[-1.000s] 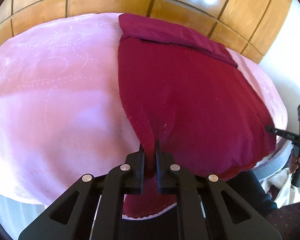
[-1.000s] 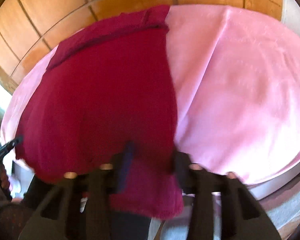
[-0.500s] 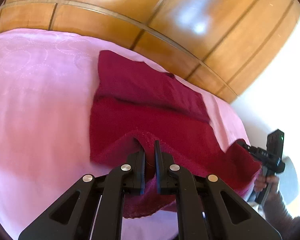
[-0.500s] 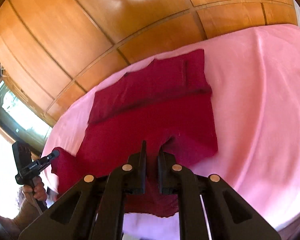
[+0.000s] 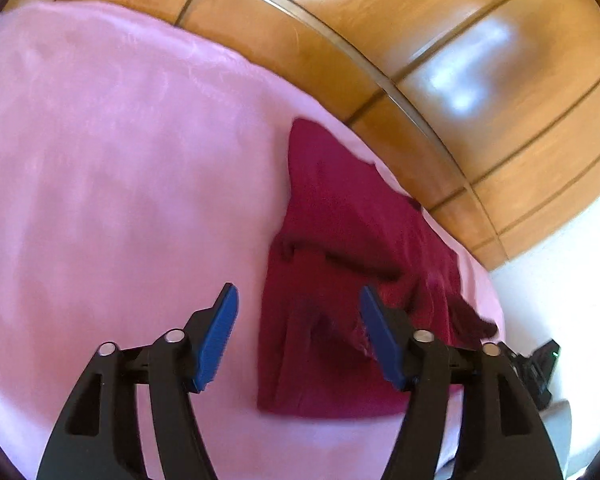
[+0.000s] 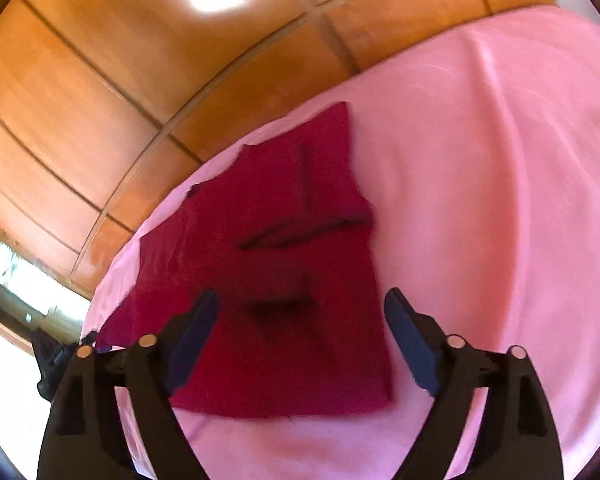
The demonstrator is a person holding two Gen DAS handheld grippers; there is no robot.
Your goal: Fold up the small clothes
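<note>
A dark red garment (image 5: 340, 280) lies folded over on itself on the pink cloth (image 5: 100, 160), and it also shows in the right wrist view (image 6: 284, 280). My left gripper (image 5: 298, 320) is open and empty, its blue pads (image 5: 220, 332) spread above the garment's near left part. My right gripper (image 6: 300, 336) is open and empty above the garment's near right part. The other gripper shows at the right edge of the left wrist view (image 5: 536, 368) and at the left edge of the right wrist view (image 6: 52, 360).
A wooden panelled wall (image 5: 420, 60) runs behind the pink cloth (image 6: 500, 160). A white wall (image 5: 560, 300) stands at the right. A bright window (image 6: 12, 288) shows at the far left of the right wrist view.
Both grippers carried the garment's near edge forward over the rest, then opened and let it go. The garment now lies folded and shorter.
</note>
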